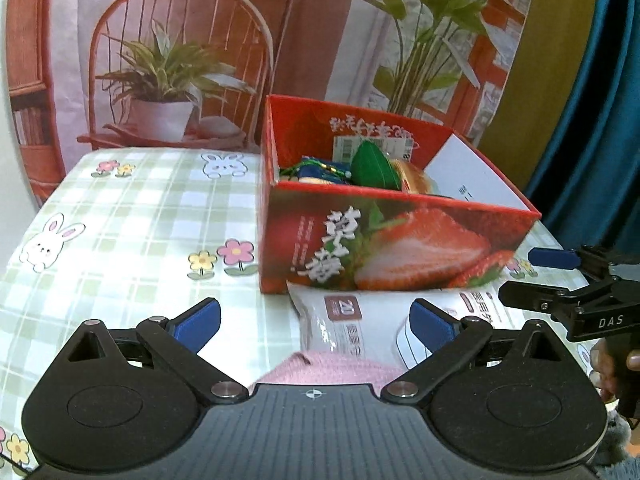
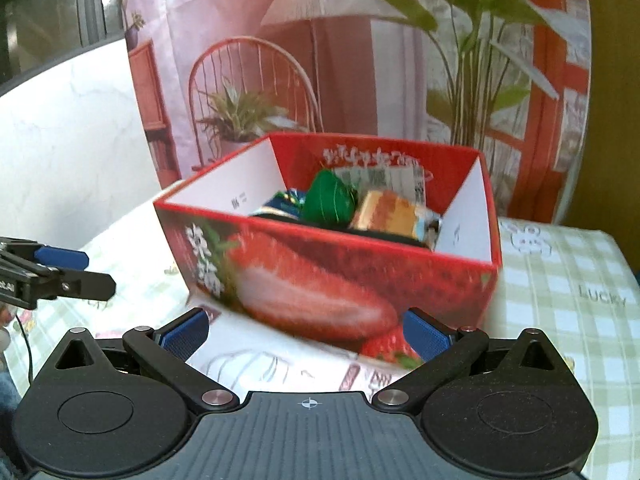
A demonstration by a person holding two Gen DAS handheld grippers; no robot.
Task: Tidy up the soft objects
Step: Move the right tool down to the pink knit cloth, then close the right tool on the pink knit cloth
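Left wrist view: we hold both grippers, left (image 1: 316, 322) and right (image 2: 306, 332), spread wide and empty, just before the box (image 1: 384, 236), above a white pack (image 1: 380, 316) touching it.

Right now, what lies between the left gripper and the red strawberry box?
A white plastic packet against the box; nearer the left gripper, something pink. Left wrist view.

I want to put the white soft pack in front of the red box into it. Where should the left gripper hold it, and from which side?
Probably take the white pack at its near-left edge, coming from above and in front. It lies flat against the red box, so the far edge is blocked; the left gripper is open just over it.
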